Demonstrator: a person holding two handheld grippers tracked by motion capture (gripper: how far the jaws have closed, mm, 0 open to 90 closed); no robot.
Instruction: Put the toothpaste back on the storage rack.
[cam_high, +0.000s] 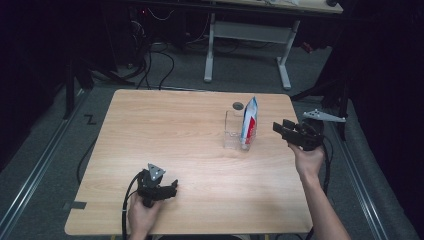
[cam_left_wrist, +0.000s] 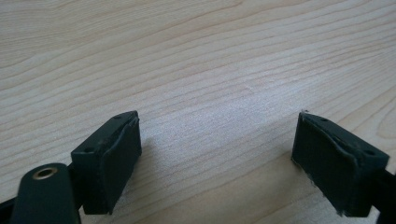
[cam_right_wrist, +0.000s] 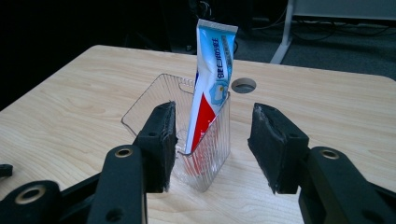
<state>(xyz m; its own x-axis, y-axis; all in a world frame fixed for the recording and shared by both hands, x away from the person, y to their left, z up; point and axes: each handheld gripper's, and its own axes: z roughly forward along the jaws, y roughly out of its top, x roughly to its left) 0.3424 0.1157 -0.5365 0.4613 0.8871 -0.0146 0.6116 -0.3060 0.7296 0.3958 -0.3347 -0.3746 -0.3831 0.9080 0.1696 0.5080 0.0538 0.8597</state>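
While toothpaste tube (cam_right_wrist: 212, 79) stands tilted in clear holder (cam_right_wrist: 154, 100):
right gripper (cam_right_wrist: 212, 144) wide apart just beside it, holding nothing; left gripper (cam_left_wrist: 217, 161) wide, low over table (cam_high: 175, 130).

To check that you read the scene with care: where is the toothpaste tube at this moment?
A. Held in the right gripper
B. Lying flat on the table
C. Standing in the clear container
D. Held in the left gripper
C: the toothpaste tube stands tilted inside the clear container, while the right gripper is open short of it and the left gripper is open over bare table.
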